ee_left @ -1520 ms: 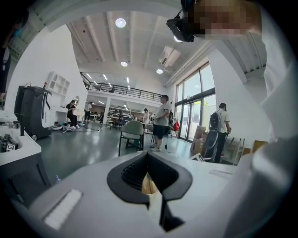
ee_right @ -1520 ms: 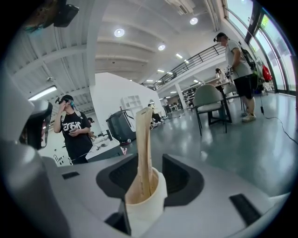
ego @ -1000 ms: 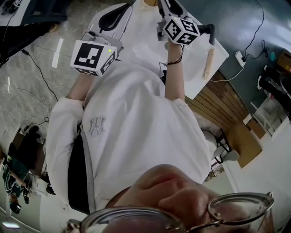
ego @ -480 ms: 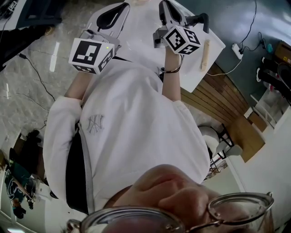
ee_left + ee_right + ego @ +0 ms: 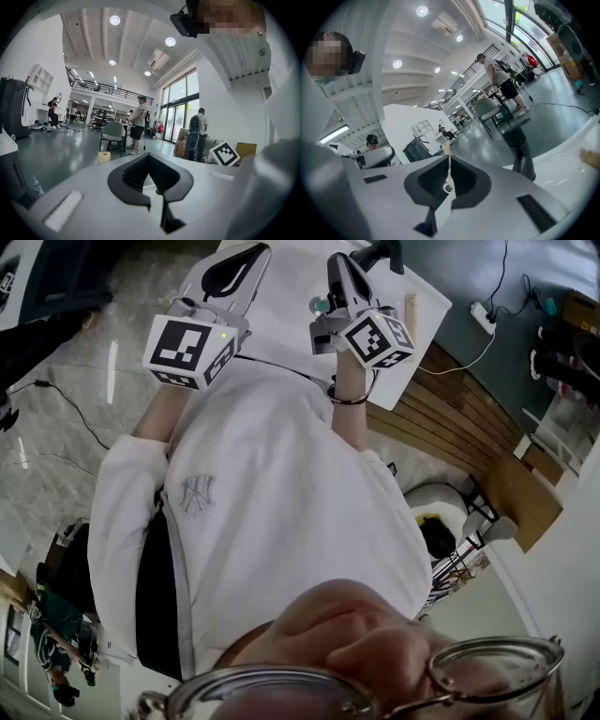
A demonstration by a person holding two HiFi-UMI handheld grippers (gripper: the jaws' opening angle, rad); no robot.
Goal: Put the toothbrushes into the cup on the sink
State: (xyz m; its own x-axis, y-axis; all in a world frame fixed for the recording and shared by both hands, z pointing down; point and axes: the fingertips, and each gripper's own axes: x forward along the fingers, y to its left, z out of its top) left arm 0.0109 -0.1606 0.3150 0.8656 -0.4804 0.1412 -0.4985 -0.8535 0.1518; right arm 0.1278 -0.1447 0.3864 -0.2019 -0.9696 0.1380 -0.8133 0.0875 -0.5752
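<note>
Left gripper: held up at the left over the near edge of the sink; the jaw tips meet and nothing sits between them.
Right gripper: held up at the right, over the sink's right part; its jaws are closing and are already drawn narrow, with a thin pale stick pinched between them.
Held toothbrush: the pale stick in the right gripper. It stands along the line where the jaws meet, and its slim end pokes out just past the tips. Its bristle end cannot be made out.
Second toothbrush: a wood-coloured one that lies flat on the sink's right edge, just right of the right gripper and apart from it.
Sink: a white top at the far side of the head view, under both grippers.
Tap: black, at the far right of the sink, beyond the right gripper.
Person: in a white shirt, seen from above, one gripper in each hand.
</note>
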